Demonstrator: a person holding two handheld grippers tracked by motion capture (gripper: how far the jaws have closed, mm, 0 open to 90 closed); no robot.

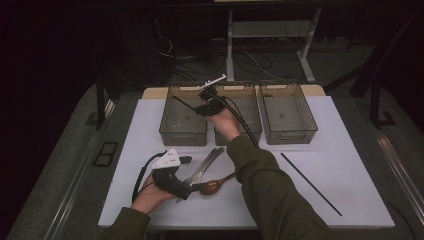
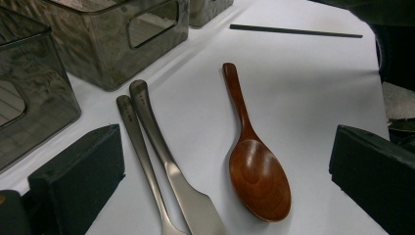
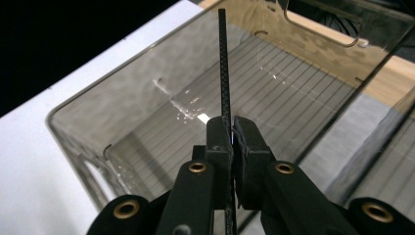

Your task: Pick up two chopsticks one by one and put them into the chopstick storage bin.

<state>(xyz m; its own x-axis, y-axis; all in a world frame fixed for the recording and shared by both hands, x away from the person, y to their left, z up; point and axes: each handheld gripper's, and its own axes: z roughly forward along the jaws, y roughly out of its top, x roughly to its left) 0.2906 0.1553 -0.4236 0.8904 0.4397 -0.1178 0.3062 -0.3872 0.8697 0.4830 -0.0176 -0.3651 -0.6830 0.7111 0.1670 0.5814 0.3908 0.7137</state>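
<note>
**Black rod clamped over the left bin**

Black rod [image 3: 224, 63] sits pinched between the jaws of my right gripper [image 3: 231, 134], which are closed tight on it; the rod runs straight up past the pads and also shows below them. I hold it above the left bin [image 1: 183, 131], the landmark for everything else. In the high view the rod [image 1: 186, 104] slants from my right gripper [image 1: 207, 107] out over that bin's open top, and the bin's ribbed floor lies under it in the right gripper view.

Right of the left bin stands the middle bin [image 1: 250, 131], touching it or very nearly, and beyond that the right bin [image 1: 290, 134]. A second black rod [image 1: 311, 184] lies on the white surface [image 1: 350, 150], well away to the right of the left bin and nearer me.

My left gripper [image 1: 186, 161] rests nearer me than the left bin, its jaws spread wide with nothing between the pads. Ahead of those jaws lie a wooden spoon [image 2: 254, 166] and two metal utensils [image 2: 156, 147], side by side, handles toward the bins.
</note>
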